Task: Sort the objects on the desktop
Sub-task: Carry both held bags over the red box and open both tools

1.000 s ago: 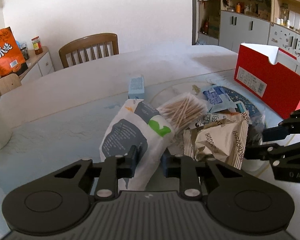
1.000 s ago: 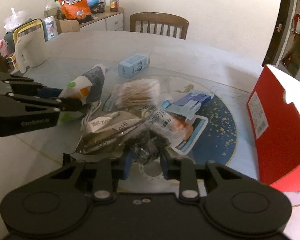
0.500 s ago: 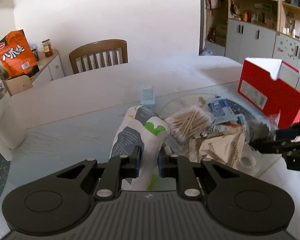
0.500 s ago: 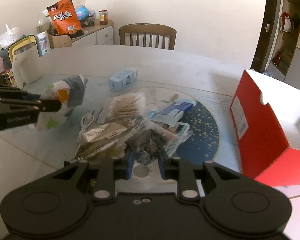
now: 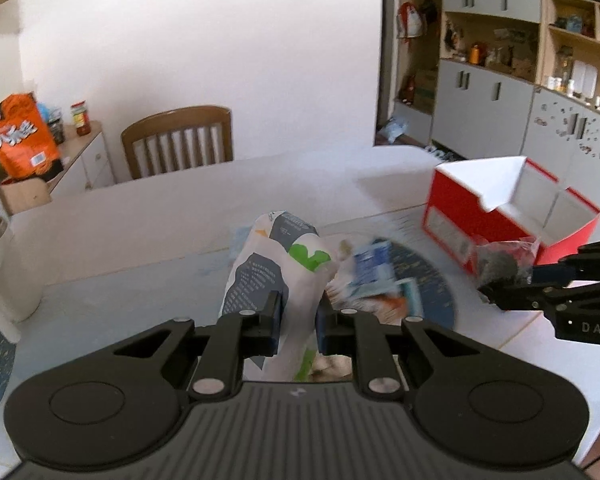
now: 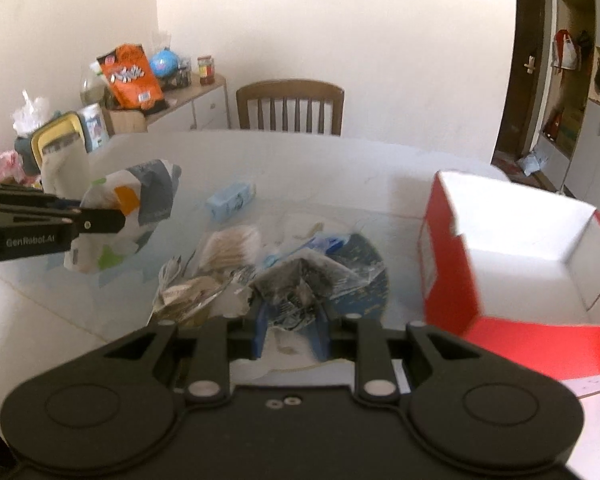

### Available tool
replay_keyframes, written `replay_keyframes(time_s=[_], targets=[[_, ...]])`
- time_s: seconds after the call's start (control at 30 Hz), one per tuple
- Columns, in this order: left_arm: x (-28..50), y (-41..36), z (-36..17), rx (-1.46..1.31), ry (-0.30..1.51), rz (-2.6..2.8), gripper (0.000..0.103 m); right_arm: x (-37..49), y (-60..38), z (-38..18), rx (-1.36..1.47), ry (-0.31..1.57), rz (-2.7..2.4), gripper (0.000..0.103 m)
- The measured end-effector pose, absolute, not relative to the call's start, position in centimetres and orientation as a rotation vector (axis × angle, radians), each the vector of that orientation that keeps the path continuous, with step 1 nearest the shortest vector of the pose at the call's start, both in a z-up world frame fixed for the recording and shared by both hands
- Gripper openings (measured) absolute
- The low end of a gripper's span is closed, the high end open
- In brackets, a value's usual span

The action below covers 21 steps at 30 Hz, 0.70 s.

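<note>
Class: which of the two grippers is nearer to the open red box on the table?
Right. The right gripper, shut on a crinkly clear packet, is just beside the red box. The left gripper, shut on a white pouch, is across the pile.

Chair: wooden chair sits upper centre, behind the table.
Snack bag: orange snack bag stands far left on a sideboard.
Jar: red-lidded jar just right of it.
Cabinets: grey cabinets fill the upper right.
</note>
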<state>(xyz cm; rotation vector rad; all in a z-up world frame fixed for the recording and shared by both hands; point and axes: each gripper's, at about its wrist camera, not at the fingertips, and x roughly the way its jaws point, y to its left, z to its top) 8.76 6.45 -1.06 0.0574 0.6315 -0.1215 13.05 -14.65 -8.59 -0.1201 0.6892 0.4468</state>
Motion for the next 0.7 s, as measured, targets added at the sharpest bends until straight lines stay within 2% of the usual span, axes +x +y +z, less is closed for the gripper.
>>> replay_keyframes(time_s=[0.37, 0.7], targets=[[8.6, -0.5, 1.4, 0.046, 0.611, -0.245, 0.015, 13.0, -19.7, -5.7, -0.107, 0.645, 0.419, 0.025], [11.5, -8.0, 2.5, 0.08, 0.58, -0.354, 0.016, 15.3, -26.0, -4.7, -0.118, 0.618, 0.356, 0.025]])
